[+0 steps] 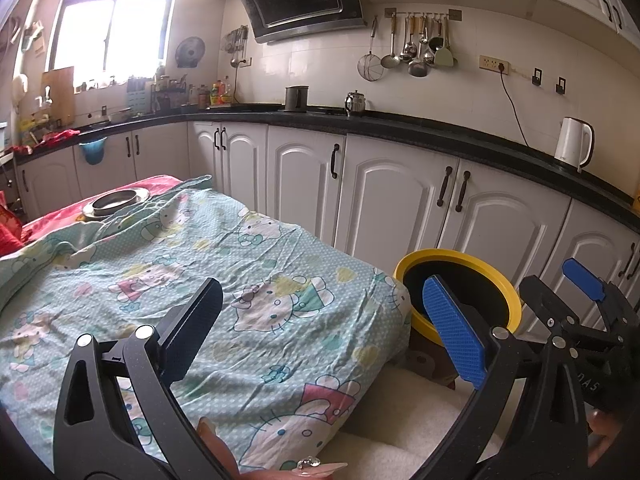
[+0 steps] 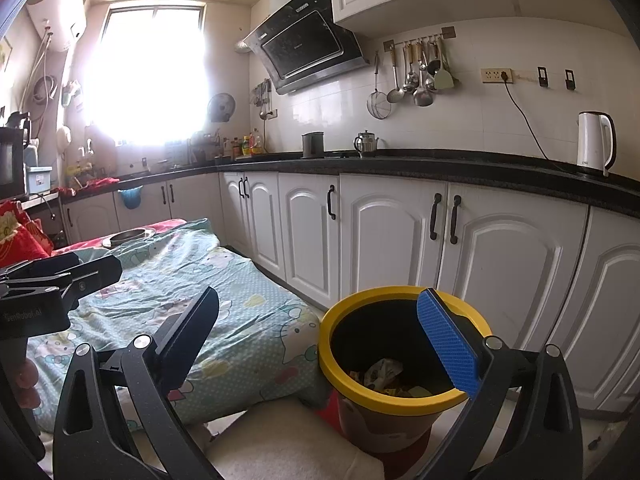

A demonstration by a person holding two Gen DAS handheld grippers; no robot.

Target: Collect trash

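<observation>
Left wrist view: the left tool [image 1: 320, 332] hangs wide open and empty over the cartoon-print sheet [image 1: 224, 280], and I don't see any trash left on it. The yellow-rimmed bin [image 1: 460, 258] sits just off its right side.

Right wrist view: the right tool [image 2: 316, 340] is also spread wide, holding nothing, right above the bin, so it's nearer. Wrappers [image 2: 384, 372], I think, lie in the bottom.

bin [image 2: 404, 360] mouth: open from above, wrappers low inside | left: cloth-covered table [image 2: 224, 320] edge just beside rim | behind: cabinet doors [image 2: 500, 280] near
</observation>
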